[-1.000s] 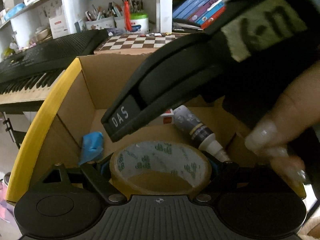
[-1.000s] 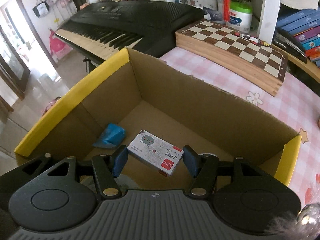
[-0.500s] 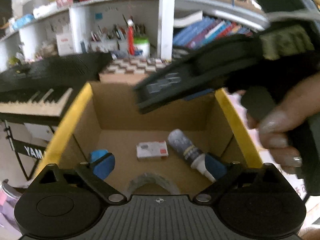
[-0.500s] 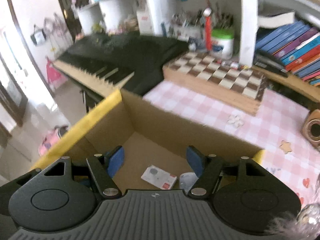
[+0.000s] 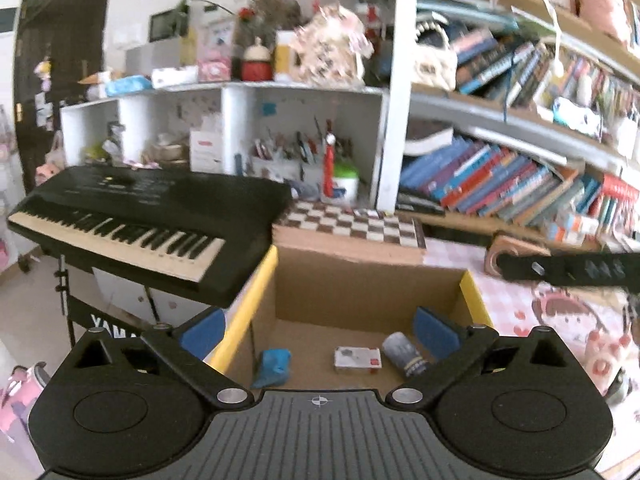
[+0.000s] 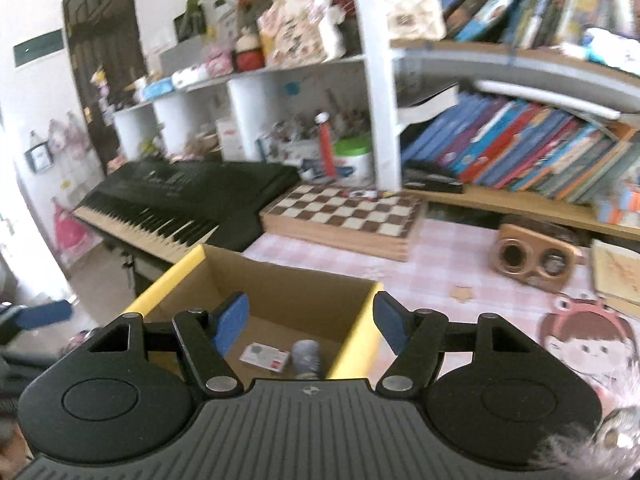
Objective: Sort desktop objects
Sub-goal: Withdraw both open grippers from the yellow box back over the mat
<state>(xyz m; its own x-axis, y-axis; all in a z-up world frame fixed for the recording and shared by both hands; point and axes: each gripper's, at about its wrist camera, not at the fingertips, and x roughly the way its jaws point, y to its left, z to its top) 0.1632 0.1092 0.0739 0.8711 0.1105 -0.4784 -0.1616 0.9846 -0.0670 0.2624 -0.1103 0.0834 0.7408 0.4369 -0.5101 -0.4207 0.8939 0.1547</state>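
Note:
A cardboard box (image 5: pixel 360 292) with yellow-taped rims stands on the pink checked table. On its floor lie a blue item (image 5: pixel 272 366), a small white-and-red carton (image 5: pixel 357 359) and a dark bottle (image 5: pixel 404 354). My left gripper (image 5: pixel 318 330) hovers above the box's near side, its jaws opening wide with nothing between them. My right gripper (image 6: pixel 312 325) is open and empty, above the box's near right corner, looking down on the carton (image 6: pixel 265 356) and bottle (image 6: pixel 306 358). The tape roll is hidden from both views.
A black keyboard (image 5: pixel 140 216) stands left of the box. A chessboard (image 6: pixel 344 216) lies behind it. A wooden speaker (image 6: pixel 532 258) and a cartoon-girl mat (image 6: pixel 588 344) sit on the table to the right. Crowded bookshelves fill the back.
The left gripper let go of the tape roll, opened wide and rose back. The right gripper dropped the small carton into the box, then lifted and drew away to the right.

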